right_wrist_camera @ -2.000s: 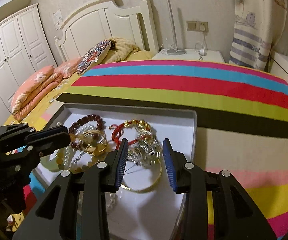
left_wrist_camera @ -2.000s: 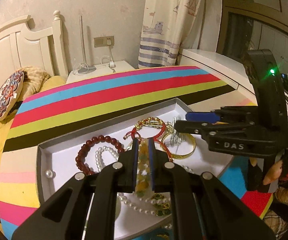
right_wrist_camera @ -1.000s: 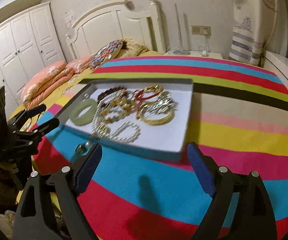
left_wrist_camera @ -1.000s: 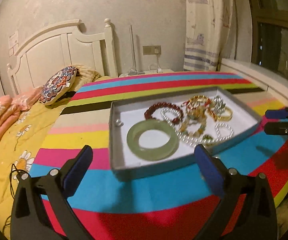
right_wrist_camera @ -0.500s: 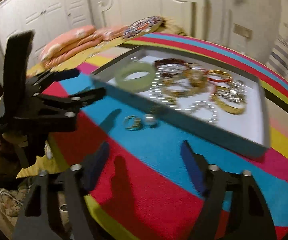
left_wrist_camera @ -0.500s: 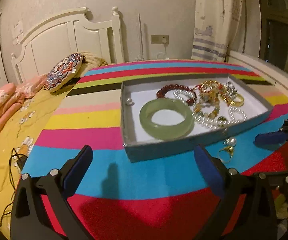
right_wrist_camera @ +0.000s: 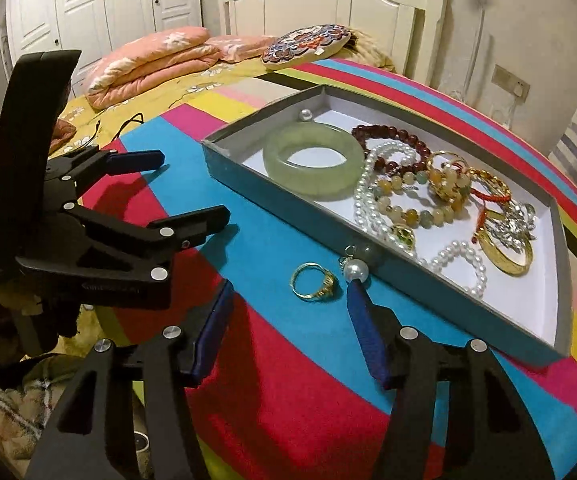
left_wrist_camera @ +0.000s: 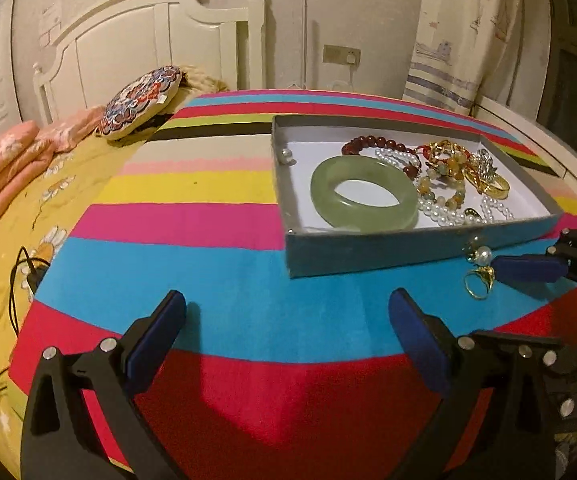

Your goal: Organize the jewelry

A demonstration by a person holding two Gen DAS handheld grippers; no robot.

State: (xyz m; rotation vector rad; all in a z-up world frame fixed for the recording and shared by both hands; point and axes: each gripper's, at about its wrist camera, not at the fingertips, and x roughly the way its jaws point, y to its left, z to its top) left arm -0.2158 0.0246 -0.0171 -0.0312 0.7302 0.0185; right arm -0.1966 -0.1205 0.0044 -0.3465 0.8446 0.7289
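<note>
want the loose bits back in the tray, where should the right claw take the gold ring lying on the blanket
Grip the gold ring across its thin plain band, away from the bulky ornate top. It lies flat on the blanket, so come from above, one finger inside the hoop, one outside.

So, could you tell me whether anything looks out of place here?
Yes: a gold ring and a pearl pendant lie on the striped cloth just outside the tray, while the other jewelry sits inside it.
</note>
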